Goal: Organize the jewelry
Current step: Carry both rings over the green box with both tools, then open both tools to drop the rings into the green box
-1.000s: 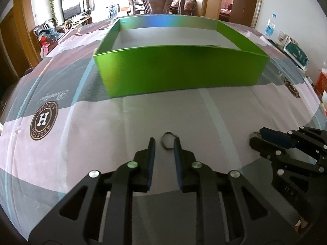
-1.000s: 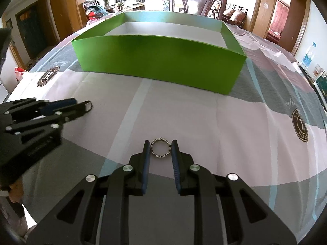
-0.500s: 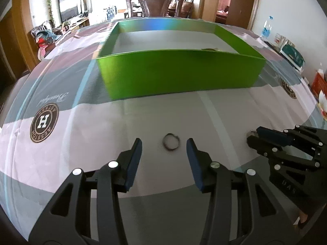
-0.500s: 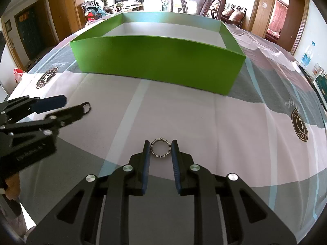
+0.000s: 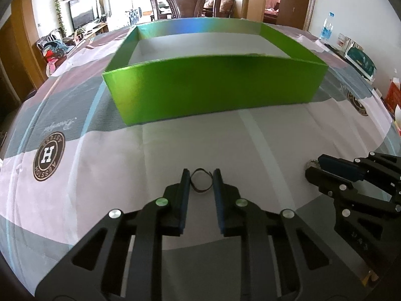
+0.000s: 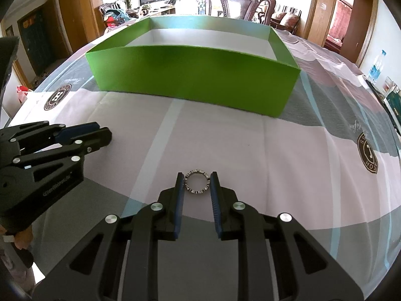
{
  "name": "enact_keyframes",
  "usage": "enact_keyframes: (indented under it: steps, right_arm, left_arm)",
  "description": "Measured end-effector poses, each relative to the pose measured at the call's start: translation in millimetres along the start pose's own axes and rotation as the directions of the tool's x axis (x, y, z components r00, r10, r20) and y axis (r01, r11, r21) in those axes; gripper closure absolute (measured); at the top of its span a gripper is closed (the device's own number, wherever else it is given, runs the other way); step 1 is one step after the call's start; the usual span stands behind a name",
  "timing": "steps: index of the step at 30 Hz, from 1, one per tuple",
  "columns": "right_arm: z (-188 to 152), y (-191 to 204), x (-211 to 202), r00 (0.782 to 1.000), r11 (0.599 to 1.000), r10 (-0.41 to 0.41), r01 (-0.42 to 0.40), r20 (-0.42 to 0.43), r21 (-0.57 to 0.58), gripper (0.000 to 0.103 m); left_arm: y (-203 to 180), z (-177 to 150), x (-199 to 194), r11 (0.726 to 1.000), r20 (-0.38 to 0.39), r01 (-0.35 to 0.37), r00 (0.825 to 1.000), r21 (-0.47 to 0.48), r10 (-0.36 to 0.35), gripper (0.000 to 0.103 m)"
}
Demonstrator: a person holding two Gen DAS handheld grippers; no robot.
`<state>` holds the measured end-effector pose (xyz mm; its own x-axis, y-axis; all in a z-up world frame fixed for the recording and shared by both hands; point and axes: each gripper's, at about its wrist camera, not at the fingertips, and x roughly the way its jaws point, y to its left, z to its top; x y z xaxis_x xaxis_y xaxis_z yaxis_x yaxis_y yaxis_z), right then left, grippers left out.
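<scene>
A thin dark ring (image 5: 200, 182) sits between the tips of my left gripper (image 5: 200, 179), whose jaws touch both of its sides. A silver patterned ring (image 6: 197, 181) sits between the tips of my right gripper (image 6: 197, 181), which is shut on it, just above the tablecloth. A green open box (image 5: 213, 85) with a white floor stands ahead on the table; it also shows in the right wrist view (image 6: 193, 75). The right gripper shows at the right of the left wrist view (image 5: 313, 168), the left gripper at the left of the right wrist view (image 6: 105, 133).
The table wears a pink, grey and white cloth with round logos (image 5: 48, 156). A carved wooden chair (image 5: 185, 0) stands behind the box. A water bottle (image 5: 327, 28) and packages (image 5: 359, 60) lie at the far right edge.
My left gripper opened wide half a second ago with the dark ring lying on the cloth, and has now closed on the ring again. My right gripper stays shut on the silver ring.
</scene>
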<state>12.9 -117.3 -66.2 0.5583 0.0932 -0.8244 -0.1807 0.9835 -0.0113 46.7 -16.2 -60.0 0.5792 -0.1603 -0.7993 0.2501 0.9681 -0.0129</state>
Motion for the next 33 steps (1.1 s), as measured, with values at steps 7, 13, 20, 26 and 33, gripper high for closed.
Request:
enact_keyframes:
  steps: [7,13,20,26,33]
  right_arm:
    - [28.9,-3.9,-30.0,0.992,0.999,-0.04,0.042,0.119,-0.015,0.082]
    - [74.3,-5.1,-51.5,0.967,0.996,-0.077,0.087,0.245,-0.03,0.082]
    - [129.5,-21.4,-23.4,0.964,0.998,-0.068,0.066,0.258,0.016,0.082]
    - [133.3,-33.8,23.4,0.981,0.995,-0.091,0.081,0.171,0.066,0.082]
    - [129.8,-33.1,24.1,0.978,0.994,-0.093,0.082,0.187,0.069,0.05]
  left_arm:
    - [9.4,31.6,-37.8,1.0,0.113,-0.017,0.993,0.001,0.017,0.084]
    - [14.4,76.5,-59.6,0.999,0.228,-0.035,0.973,0.018,0.03,0.084]
    - [29.5,127.2,-26.4,0.999,0.207,-0.032,0.978,-0.017,0.035,0.084]
    - [38.7,132.1,10.9,0.999,0.131,-0.015,0.991,-0.049,0.022,0.084]
    - [47.2,136.1,20.1,0.994,0.133,0.011,0.991,-0.113,0.004,0.048]
